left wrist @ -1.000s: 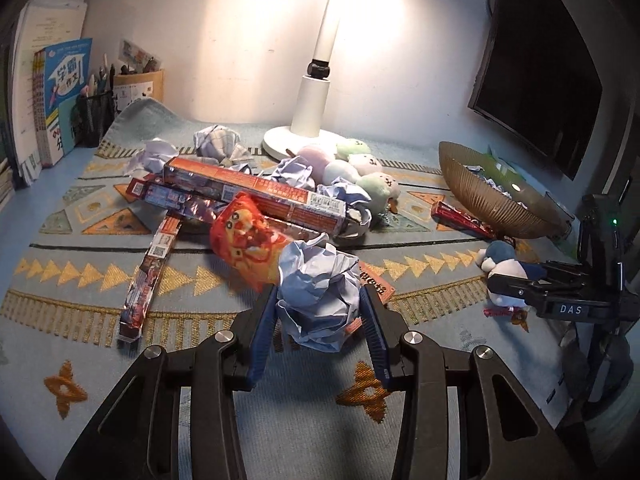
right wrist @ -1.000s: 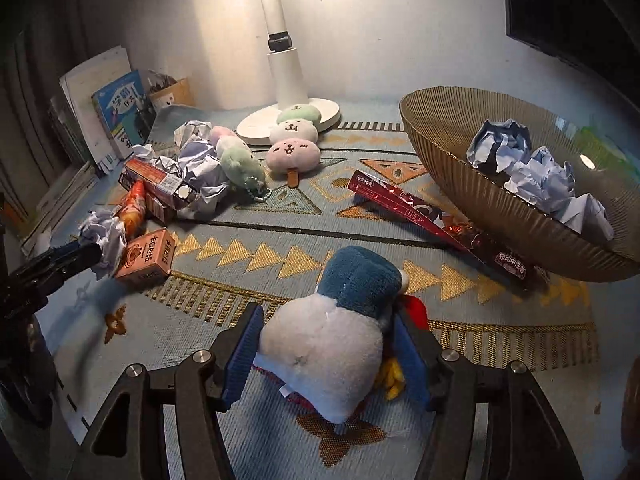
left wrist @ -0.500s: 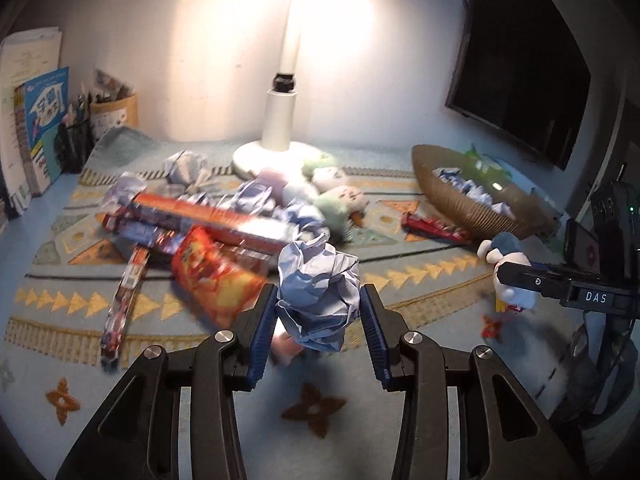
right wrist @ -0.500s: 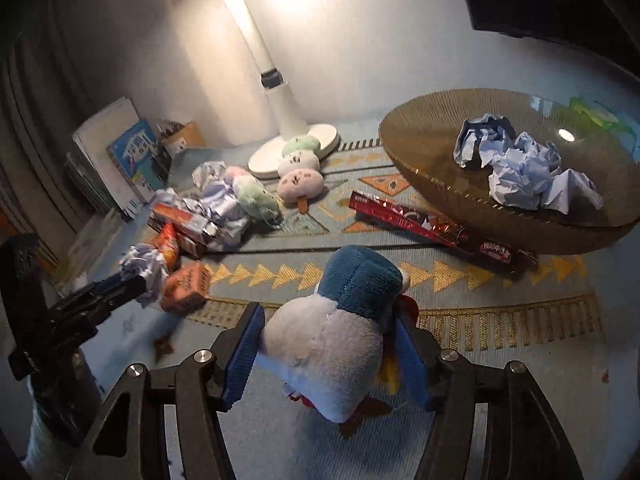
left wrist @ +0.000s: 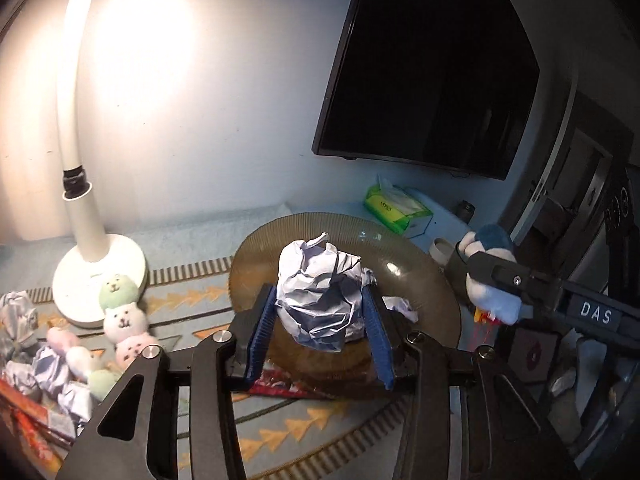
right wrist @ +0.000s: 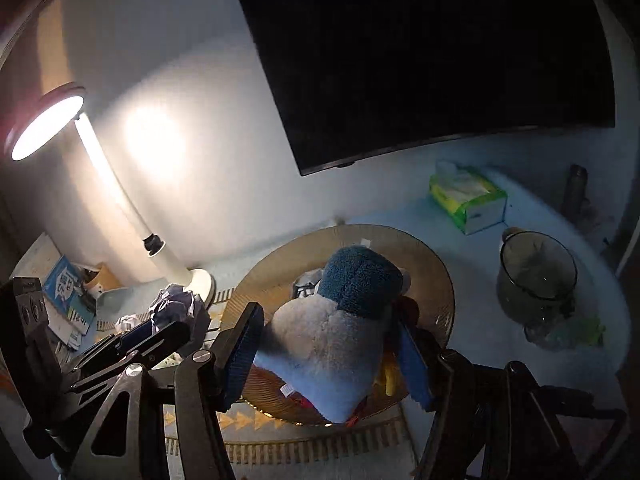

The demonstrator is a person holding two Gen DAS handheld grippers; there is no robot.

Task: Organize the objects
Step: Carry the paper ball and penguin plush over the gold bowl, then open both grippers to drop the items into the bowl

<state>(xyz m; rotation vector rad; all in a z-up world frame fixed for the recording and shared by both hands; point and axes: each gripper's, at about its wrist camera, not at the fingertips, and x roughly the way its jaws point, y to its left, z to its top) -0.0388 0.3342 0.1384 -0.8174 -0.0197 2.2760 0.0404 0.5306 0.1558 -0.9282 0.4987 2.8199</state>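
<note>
Both loads [left wrist: 320,296] [right wrist: 340,332] now above bowl [left wrist: 424,276], previously over mat.

Left gripper [left wrist: 320,332]: lower centre of the left wrist frame, angled downward, blue-padded fingers [left wrist: 262,334] opening around a crumpled paper ball [left wrist: 320,300]. Right gripper [right wrist: 328,354]: lower centre of the right wrist frame, angled downward, fingers [right wrist: 240,354] opening around a plush toy [right wrist: 336,332].

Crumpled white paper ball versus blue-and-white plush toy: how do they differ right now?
The crumpled white paper ball is creased, stiff paper between the opening left jaws; the blue-and-white plush toy is soft, fuzzy and bulkier, between the opening right jaws. Both hang above the ribbed brown glass bowl.
</note>
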